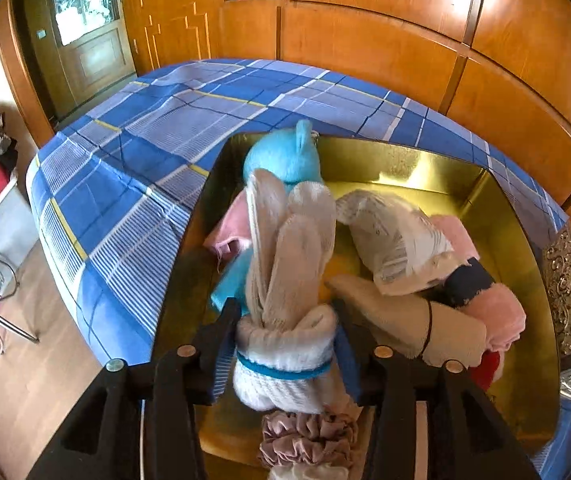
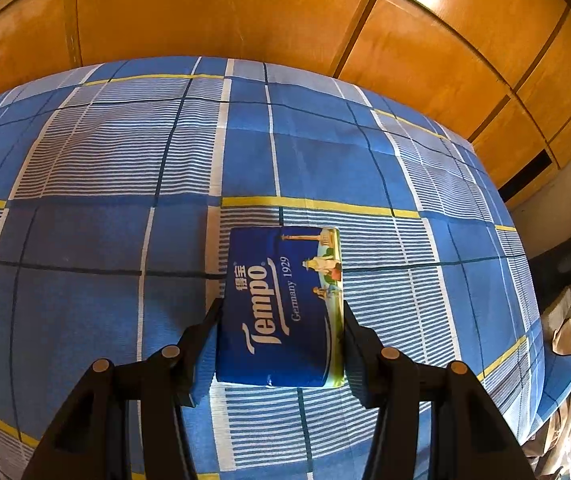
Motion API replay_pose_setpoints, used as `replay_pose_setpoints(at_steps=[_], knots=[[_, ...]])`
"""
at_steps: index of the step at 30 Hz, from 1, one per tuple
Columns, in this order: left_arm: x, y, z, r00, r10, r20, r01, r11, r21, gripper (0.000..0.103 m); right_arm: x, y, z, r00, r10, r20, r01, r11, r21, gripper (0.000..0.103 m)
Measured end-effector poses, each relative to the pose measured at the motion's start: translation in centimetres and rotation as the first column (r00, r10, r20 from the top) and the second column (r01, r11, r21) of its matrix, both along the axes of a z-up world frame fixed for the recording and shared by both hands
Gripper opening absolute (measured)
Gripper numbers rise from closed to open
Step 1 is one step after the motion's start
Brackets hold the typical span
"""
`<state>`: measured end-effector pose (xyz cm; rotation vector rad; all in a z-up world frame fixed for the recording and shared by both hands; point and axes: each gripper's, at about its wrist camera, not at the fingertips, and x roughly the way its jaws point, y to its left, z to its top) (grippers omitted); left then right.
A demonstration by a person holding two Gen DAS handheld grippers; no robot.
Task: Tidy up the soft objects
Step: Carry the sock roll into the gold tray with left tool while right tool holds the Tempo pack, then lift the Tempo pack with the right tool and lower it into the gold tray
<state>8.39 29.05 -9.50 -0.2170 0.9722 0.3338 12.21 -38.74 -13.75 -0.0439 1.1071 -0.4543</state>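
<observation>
Left gripper [image 1: 287,344]: fingers pressed against both sides of a rolled white sock bundle [image 1: 285,300], clamping it at its blue-banded cuff; the loose toes point away from the camera.

Sock bundle's place: held above the gold tray [image 1: 425,160], over its near-left part; whether it touches the things beneath cannot be told.

Tray contents: a blue plush toy [image 1: 289,156] at the far-left corner; a pink cloth [image 1: 229,232] by the left wall; a plastic-wrapped pack [image 1: 397,240] mid-tray; a beige mitten [image 1: 405,316] and a pink towel roll [image 1: 501,312] toward the right wall; a mauve scrunchie [image 1: 309,436] at the near edge.

Right gripper [image 2: 281,316]: fingers closed on the long sides of a blue Tempo tissue pack [image 2: 285,304]; the pack lies on or just above the checked bedspread [image 2: 125,240], near the bed's middle, well clear of the tray.

Step in hand: likely setting the socks into the tray, with the tissues gripped for the next trip.

Next move calls for: lowering the bundle into a free gap near the left wall, then spreading the fingers without dragging the cuff.
</observation>
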Motion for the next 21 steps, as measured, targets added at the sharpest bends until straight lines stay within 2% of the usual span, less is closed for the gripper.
replay_pose_setpoints(at_steps=[2, 6, 13, 15, 21], knots=[[-0.5, -0.3, 0.2, 1.000, -0.002, 0.016, 0.002, 1.000, 0.010, 0.051, 0.0, 0.0, 0.0, 1.000, -0.004, 0.000, 0.004, 1.000, -0.001, 0.053], [-1.6, -0.9, 1.3, 0.998, -0.002, 0.062, 0.000, 1.000, 0.031, 0.065, 0.0, -0.1, 0.1, 1.000, -0.010, 0.000, 0.010, 1.000, 0.000, 0.053], [-3.8, -2.8, 4.4, 0.989, -0.020, 0.145, 0.004, 0.994, 0.110, 0.075, 0.1, 0.2, 0.1, 1.000, -0.010, 0.002, 0.010, 1.000, -0.016, 0.053], [-4.4, -3.6, 5.2, 0.985, -0.032, 0.171, 0.009, 0.991, 0.131, 0.082, 0.1, 0.2, 0.1, 1.000, -0.009, -0.002, 0.009, 1.000, -0.018, 0.053], [-6.2, -6.3, 7.3, 0.967, -0.096, 0.235, 0.056, 0.984, 0.172, 0.083, -0.1, 0.6, 0.2, 1.000, -0.008, -0.003, 0.008, 1.000, -0.023, 0.053]])
